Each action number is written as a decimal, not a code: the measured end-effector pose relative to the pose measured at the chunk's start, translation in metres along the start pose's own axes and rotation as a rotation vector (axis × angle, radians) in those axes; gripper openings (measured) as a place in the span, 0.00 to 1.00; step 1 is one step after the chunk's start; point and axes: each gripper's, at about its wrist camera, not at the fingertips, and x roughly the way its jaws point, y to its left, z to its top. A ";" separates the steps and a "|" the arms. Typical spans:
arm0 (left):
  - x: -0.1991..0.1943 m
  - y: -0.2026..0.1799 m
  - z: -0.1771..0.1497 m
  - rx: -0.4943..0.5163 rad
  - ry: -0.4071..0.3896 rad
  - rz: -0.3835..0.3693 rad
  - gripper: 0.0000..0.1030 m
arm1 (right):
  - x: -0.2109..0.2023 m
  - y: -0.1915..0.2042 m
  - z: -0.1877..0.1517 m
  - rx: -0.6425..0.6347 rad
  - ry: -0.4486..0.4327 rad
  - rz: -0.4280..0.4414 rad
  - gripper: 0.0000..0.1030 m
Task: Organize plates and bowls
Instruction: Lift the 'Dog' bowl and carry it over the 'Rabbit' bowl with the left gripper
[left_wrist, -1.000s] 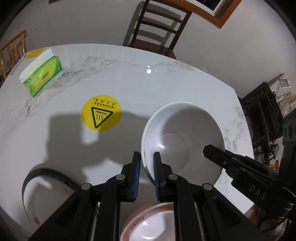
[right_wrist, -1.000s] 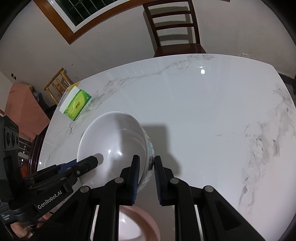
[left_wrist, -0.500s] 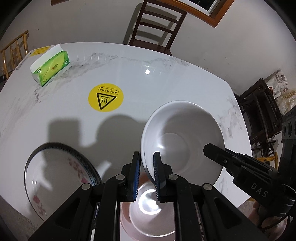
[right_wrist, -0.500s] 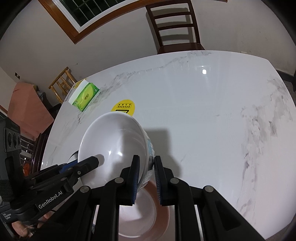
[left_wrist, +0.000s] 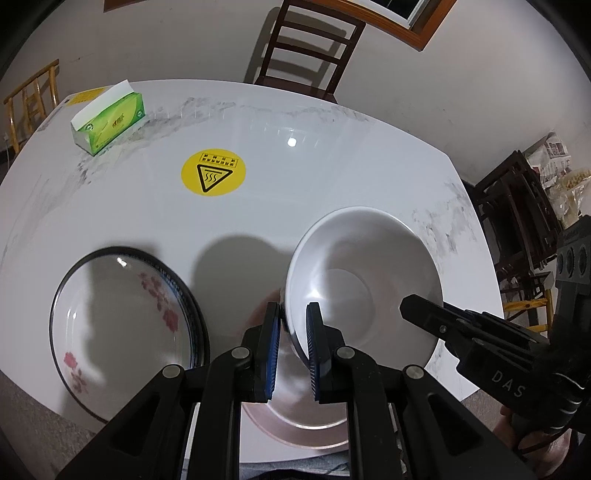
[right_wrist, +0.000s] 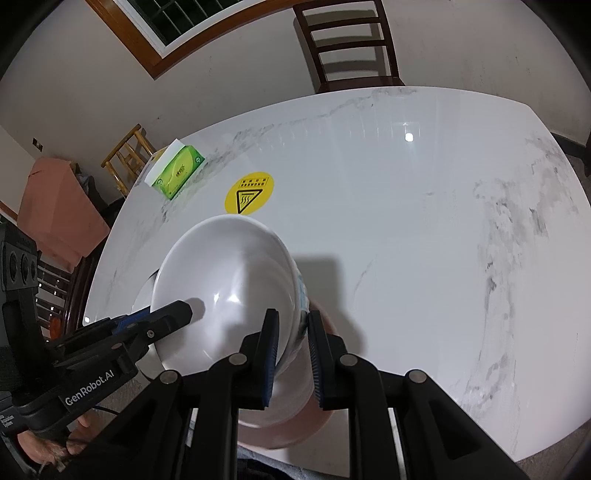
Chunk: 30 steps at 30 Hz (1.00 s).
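A: Where's the white bowl (left_wrist: 364, 280)?

B: Carried above the desk (left_wrist: 332, 155), rim pinched on opposite sides by left claw (left_wrist: 291, 325) and right claw (right_wrist: 293, 332), both nearly closed. Directly below, a pink bowl (left_wrist: 295, 417); flowered plate (left_wrist: 122, 325) further left.

A: Any writing?

B: "GenRobot.AI", "DAS"; yellow heat-warning sticker (left_wrist: 213, 172).

- Dim indoor light from overhead leaves one small glare spot on the table (left_wrist: 332, 177), far ahead of the grippers.
- Hard shadows just ahead.
- Fisheye edges bend, corners black.
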 end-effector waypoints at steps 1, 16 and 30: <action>-0.001 0.000 -0.003 0.001 0.002 0.000 0.11 | -0.001 0.001 -0.002 -0.003 0.000 -0.001 0.16; -0.004 0.006 -0.029 -0.011 0.018 -0.002 0.11 | 0.004 0.003 -0.032 0.016 0.028 0.000 0.16; 0.007 0.010 -0.040 -0.019 0.054 0.005 0.11 | 0.020 0.001 -0.041 0.033 0.068 -0.006 0.16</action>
